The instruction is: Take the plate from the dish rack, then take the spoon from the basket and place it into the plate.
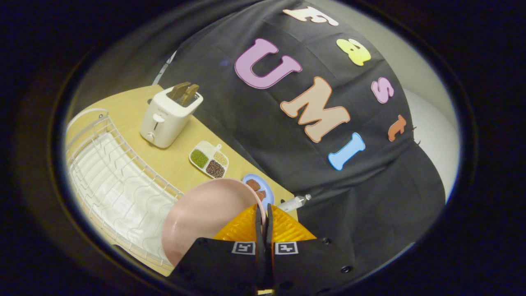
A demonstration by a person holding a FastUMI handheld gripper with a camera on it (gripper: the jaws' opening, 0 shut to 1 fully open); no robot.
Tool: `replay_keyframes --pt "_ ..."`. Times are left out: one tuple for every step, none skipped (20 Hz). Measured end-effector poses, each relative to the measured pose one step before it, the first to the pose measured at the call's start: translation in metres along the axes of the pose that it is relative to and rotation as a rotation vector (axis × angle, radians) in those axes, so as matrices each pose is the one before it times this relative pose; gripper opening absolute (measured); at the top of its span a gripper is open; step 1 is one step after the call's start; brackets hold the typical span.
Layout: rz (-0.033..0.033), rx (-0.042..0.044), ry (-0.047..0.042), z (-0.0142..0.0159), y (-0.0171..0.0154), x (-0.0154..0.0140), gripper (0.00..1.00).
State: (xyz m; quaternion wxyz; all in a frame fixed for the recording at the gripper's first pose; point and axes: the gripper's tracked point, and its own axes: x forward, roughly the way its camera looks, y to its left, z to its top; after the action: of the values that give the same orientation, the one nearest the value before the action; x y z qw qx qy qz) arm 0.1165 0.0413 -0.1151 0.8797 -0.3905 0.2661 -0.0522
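The pink plate (205,213), held by its thin rim between the closed fingers of the gripper (264,222) and lifted right of the dish rack (115,181), is judged stiff, smooth, breakable and best pinched at that edge.

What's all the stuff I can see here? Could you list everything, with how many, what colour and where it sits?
Plate: one, pink, gripped at its rim between the fingers, lifted beside the dish rack.
Dish rack: one, white wire, on the table next to the plate.
Toaster: one, white, with two brown slices in its slots, beyond the rack.
Divided dish: one, white, holding green, brown and pale grains, between toaster and plate.
Small plate: one, blue, with brown pieces on it, just beyond the pink plate.
Syringe-like tube: one, clear, at the table's edge.
Table: one, light wood.
Gripper: one, fingers closed on the pink plate's rim.
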Motion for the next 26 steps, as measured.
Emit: replay_keyframes --pt "-0.00205 0.00767 -0.00669 -0.00046 -0.00625 -0.00449 0.03" --pt "0.00306 0.01672 -0.00686 -0.00314 -0.00494 -0.00484 0.03" --pt "0.00602 0.02180 -0.00037 -0.00443 -0.00547 -0.00464 0.03" --pt "0.00576 0.02230 -0.00340 -0.00424 -0.00494 -0.00494 0.03" --pt "0.00167 0.02078 0.00077 -0.00307 -0.00487 -0.00504 0.03" --pt "0.00071 0.01823 -0.00017 -0.00382 -0.00767 -0.00446 0.03" --pt "-0.00358 0.01839 -0.00482 -0.00304 -0.00811 -0.00560 0.03" --pt "-0.00343 0.01689 -0.00425 -0.00366 -0.00757 -0.00563 0.03" --pt "-0.00296 0.01724 0.00155 -0.00464 -0.00905 -0.00498 0.03" --pt "-0.00094 0.01972 -0.00176 -0.00347 -0.00795 -0.00340 0.03" --pt "-0.00349 0.02055 -0.00414 -0.00359 -0.00899 -0.00364 0.03" --pt "-0.00044 0.01900 -0.00381 -0.00296 -0.00837 -0.00319 0.03" --pt "-0.00367 0.01753 -0.00133 -0.00370 -0.00877 -0.00373 0.03" --pt "-0.00198 0.01611 -0.00350 -0.00381 -0.00911 -0.00286 0.03" --pt "0.00072 0.01981 -0.00491 -0.00278 -0.00862 -0.00263 0.03" --pt "0.00363 0.02229 -0.00857 -0.00490 -0.00800 -0.00244 0.03" --pt "0.00237 0.02319 -0.00942 -0.00324 -0.00756 -0.00344 0.03" --pt "0.00157 0.02362 -0.00507 -0.00496 -0.00781 -0.00219 0.03" --pt "0.00095 0.01998 0.00742 -0.00853 -0.00771 -0.00191 0.03" --pt "0.00024 0.01487 0.00675 -0.00769 -0.00733 -0.00091 0.03" --pt "-0.00314 0.00580 0.00328 -0.00539 -0.00685 -0.00133 0.03" --pt "0.00023 0.00300 0.00535 -0.00832 -0.00642 -0.00156 0.03" --pt "0.00393 0.00566 0.00423 -0.00681 -0.00515 -0.00136 0.03" --pt "0.00645 0.00776 0.00648 -0.00917 -0.00416 -0.00095 0.03" --pt "0.00857 0.01404 0.00531 -0.00808 -0.00351 -0.00057 0.03" --pt "0.00925 0.01625 0.01039 -0.01003 -0.00450 0.00089 0.03"
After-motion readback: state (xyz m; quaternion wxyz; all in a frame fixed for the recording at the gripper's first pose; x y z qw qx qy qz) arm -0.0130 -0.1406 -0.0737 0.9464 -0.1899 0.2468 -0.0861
